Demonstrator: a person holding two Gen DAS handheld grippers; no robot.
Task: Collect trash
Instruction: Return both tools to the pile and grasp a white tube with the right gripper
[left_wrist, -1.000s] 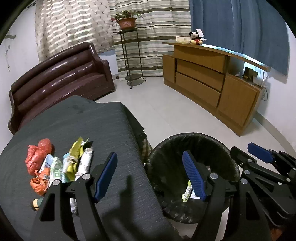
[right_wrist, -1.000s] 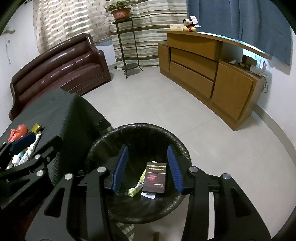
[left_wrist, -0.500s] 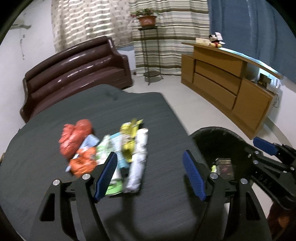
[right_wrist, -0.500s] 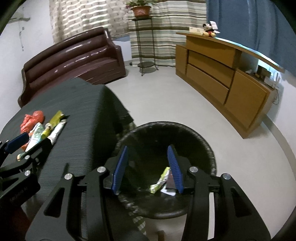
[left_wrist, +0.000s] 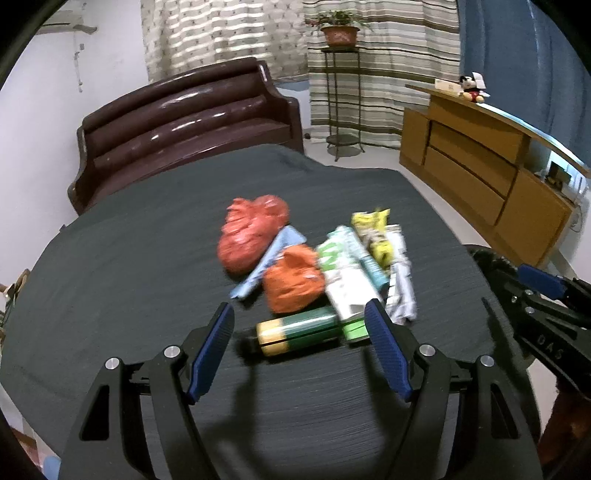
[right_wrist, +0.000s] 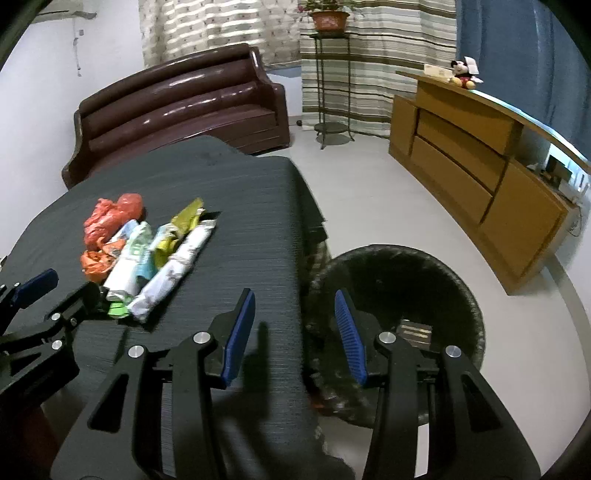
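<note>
left tongs (left_wrist: 299, 347) agape, green tube (left_wrist: 295, 330) between

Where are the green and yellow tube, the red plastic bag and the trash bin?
green and yellow tube (left_wrist: 295, 330): left wrist view, middle.
red plastic bag (left_wrist: 251, 232): left wrist view, centre.
trash bin (right_wrist: 469, 291): right wrist view, rim.

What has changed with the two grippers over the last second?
The left gripper swung from above the bin over to the trash pile on the table, open and empty. The right gripper drifted from over the bin toward the table edge, also open. The pile and the bin's contents stayed put.
</note>
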